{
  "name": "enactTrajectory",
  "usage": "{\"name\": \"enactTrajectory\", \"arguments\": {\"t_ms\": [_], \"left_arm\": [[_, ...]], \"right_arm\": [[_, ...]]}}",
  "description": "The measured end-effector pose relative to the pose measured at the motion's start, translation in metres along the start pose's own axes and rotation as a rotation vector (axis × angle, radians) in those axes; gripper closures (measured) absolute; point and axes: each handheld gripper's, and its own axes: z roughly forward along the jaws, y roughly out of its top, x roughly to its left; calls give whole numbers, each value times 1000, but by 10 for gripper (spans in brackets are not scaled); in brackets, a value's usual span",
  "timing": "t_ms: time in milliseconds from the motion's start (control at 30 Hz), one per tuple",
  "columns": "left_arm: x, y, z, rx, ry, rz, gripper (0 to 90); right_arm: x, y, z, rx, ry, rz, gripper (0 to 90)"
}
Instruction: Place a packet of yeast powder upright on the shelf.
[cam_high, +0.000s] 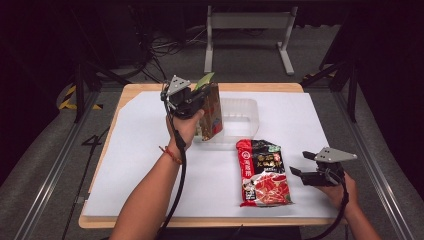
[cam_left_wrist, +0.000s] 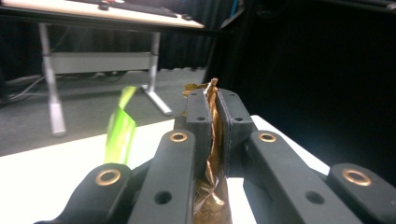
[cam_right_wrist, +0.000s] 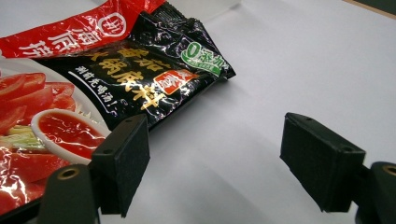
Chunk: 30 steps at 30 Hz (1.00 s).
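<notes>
My left gripper (cam_high: 196, 98) is clamped on the top edge of a gold-brown pouch (cam_high: 212, 112), which hangs upright from it above the near-left corner of the clear plastic tray (cam_high: 245, 107) at the back of the surface (cam_high: 140, 165). In the left gripper view the two pads are pressed tight on the crinkled gold foil (cam_left_wrist: 212, 154), with a green strip (cam_left_wrist: 120, 126) sticking up beside it; I think that is a tab of the same pouch, though it is too blurred to be sure. To finish this step well I would carry the pouch over the tray's open middle, lower it until its bottom edge rests on the tray floor, lean it flat, and only then let go, so that it does not tip over the rim. Further right, the red-and-black sauce packet (cam_high: 264, 172) lies flat on the white sheet, just in front of the tray. My right gripper (cam_high: 303, 164) sits low beside the packet's right edge with its jaws spread wide and nothing between them; the nearer pad (cam_right_wrist: 122, 161) is just short of the packet (cam_right_wrist: 93, 93), well placed to slide in for an edge grasp.
</notes>
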Motion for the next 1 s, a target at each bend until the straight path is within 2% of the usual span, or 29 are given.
{"name": "enactTrajectory", "arguments": {"t_ms": [67, 200, 300, 367, 433, 700, 767, 867, 1000], "left_arm": [[3, 1, 11, 2, 29, -16, 847], [3, 3, 26, 8, 76, 2, 847], [4, 5, 35, 4, 105, -6, 847], [4, 6, 37, 3, 109, -16, 848], [4, 10, 44, -3, 137, -8, 848], [3, 14, 57, -21, 194, 11, 848], [3, 10, 61, -22, 199, 1, 847], [2, 3, 65, -39, 182, -23, 846], [-1, -4, 65, -39, 154, -2, 843]], "right_arm": [[0, 0, 0, 2, 0, -4, 243], [0, -1, -1, 1, 0, -2, 243], [-1, -1, -1, 0, -1, -2, 243], [-1, -1, -2, -1, -2, 0, 243], [-1, -1, -2, 0, -2, 0, 243], [-2, -2, -2, -2, 0, 0, 242], [-2, -2, -2, -3, 0, 3, 242], [-2, -1, -2, -5, 1, 3, 242], [-1, -2, -2, -4, 2, 1, 242]]}}
